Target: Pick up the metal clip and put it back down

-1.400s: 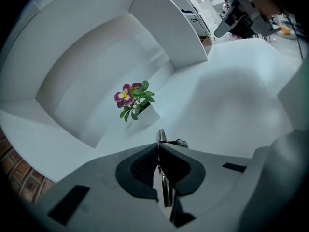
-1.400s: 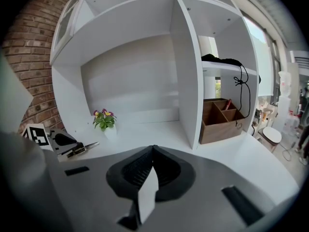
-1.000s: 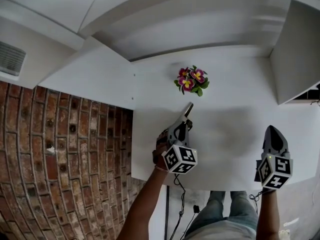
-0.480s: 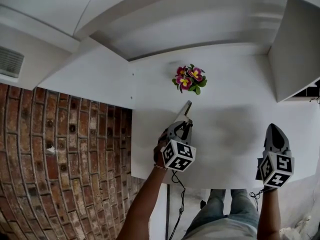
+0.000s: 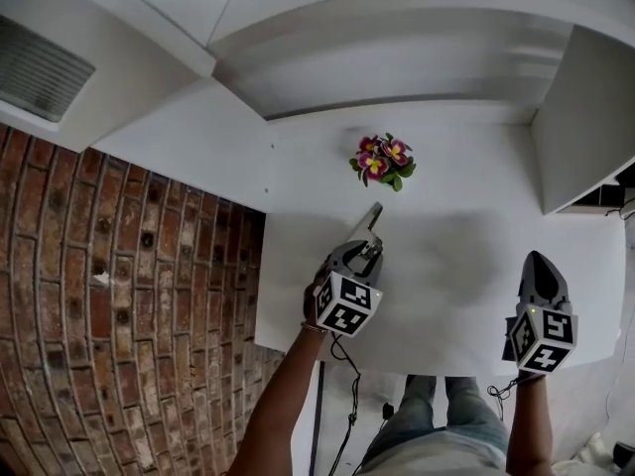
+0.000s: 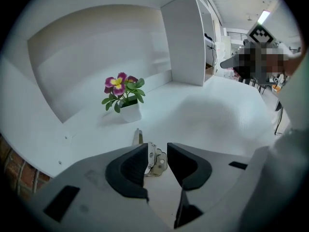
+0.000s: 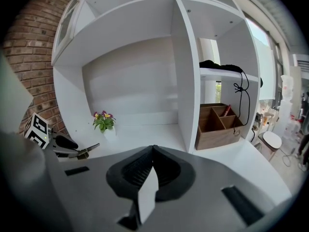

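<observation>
A white desk (image 5: 466, 266) runs out from a brick wall (image 5: 119, 296) into a white shelving unit, and both hands work low over its near edge.

Nearest, the right gripper (image 7: 153, 151) hangs idle over the desk's right side. Its jaws are pressed together with nothing between them.

The left gripper (image 6: 157, 150) is the one that matters. Its jaws have just been opening and now stand apart with the metal clip (image 6: 155, 161) between them. The clip leans against the left pad, and a clear gap shows at the right pad, so nothing clamps it any more. The clip's long lever pokes out ahead of the fingertips towards the flower pot (image 6: 123, 95), which stands well apart further back. I cannot tell whether the clip's lower end is already down on the desk. My reading is that this is the release, so the put-down is nearly done, and only backing the jaws off without dragging the clip remains.

Against the earlier head views, the clip and both grippers sit in almost the same spots. The left gripper's marker cube (image 5: 343, 304) shows a slightly different face, so it has rolled a little. The head camera has also tipped, moving the wall vent up and to the left.
</observation>
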`<state>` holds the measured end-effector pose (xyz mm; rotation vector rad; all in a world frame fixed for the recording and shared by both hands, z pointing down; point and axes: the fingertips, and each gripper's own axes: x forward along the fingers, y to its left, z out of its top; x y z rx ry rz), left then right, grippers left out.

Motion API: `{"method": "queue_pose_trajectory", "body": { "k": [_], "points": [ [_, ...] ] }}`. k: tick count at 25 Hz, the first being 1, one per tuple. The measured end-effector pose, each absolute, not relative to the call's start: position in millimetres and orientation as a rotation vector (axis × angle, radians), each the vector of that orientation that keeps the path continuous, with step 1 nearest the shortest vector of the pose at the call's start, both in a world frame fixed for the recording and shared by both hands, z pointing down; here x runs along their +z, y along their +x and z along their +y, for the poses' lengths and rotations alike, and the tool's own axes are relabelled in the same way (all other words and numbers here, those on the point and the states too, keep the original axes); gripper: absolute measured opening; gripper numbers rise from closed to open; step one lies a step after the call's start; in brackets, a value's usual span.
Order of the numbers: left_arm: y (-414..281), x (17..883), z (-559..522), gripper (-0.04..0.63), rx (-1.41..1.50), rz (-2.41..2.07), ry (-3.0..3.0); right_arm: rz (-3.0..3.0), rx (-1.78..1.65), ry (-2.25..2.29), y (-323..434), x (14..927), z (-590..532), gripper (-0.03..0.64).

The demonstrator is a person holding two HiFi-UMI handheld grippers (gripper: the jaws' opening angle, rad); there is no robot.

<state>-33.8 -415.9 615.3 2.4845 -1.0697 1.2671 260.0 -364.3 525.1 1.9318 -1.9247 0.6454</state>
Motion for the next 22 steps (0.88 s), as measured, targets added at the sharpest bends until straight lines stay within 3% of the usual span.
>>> {"method": "queue_pose_trajectory", "body": {
  "k": [9,22],
  "points": [
    [-46.1,542.7,-400.4,0.123,0.862,-1.354,2.433,-2.039,0.568,1.868,238.9,487.1,-370.8,0.002],
    [-83.3,405.0,-342.3,0.017,0.083,-1.838,2.212,-2.310,0.298,1.717,193.3,388.9,-374.9,0.002]
  ]
}}
